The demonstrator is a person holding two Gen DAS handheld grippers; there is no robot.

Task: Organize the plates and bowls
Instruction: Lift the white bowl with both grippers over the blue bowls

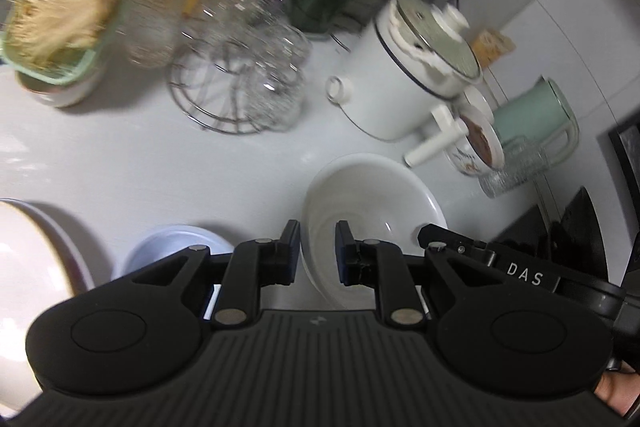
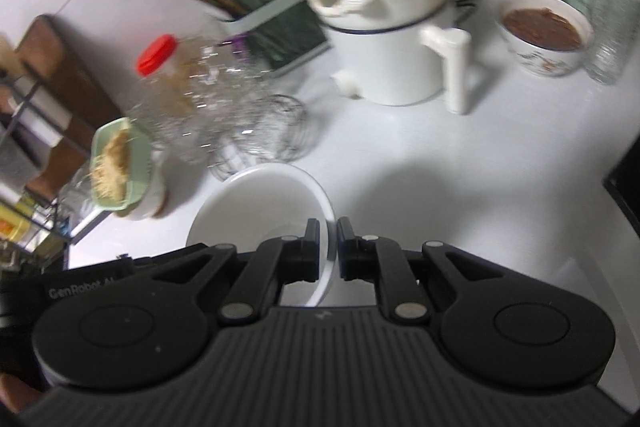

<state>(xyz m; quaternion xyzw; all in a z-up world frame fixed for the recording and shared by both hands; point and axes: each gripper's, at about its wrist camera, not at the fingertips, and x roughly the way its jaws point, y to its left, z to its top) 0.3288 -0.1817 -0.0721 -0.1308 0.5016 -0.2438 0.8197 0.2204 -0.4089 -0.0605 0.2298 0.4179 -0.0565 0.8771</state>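
My right gripper (image 2: 328, 247) pinches the tilted round white ceramic bowl (image 2: 256, 203) by its rim, while my left gripper (image 1: 318, 253) stands narrowly parted at that rim.

glass jar (image 1: 224, 7) blurred, plate (image 1: 28, 287) cut off

left tool (image 1: 318, 253): fingers parted, a bowl rim between them, contact unclear
right tool (image 2: 328, 249): fingers pinched on a thin rim at 12 o'clock

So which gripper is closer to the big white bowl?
Right. The right gripper straddles the white bowl rim, one finger on each side. The left gripper also sits around the rim, with a wider gap.
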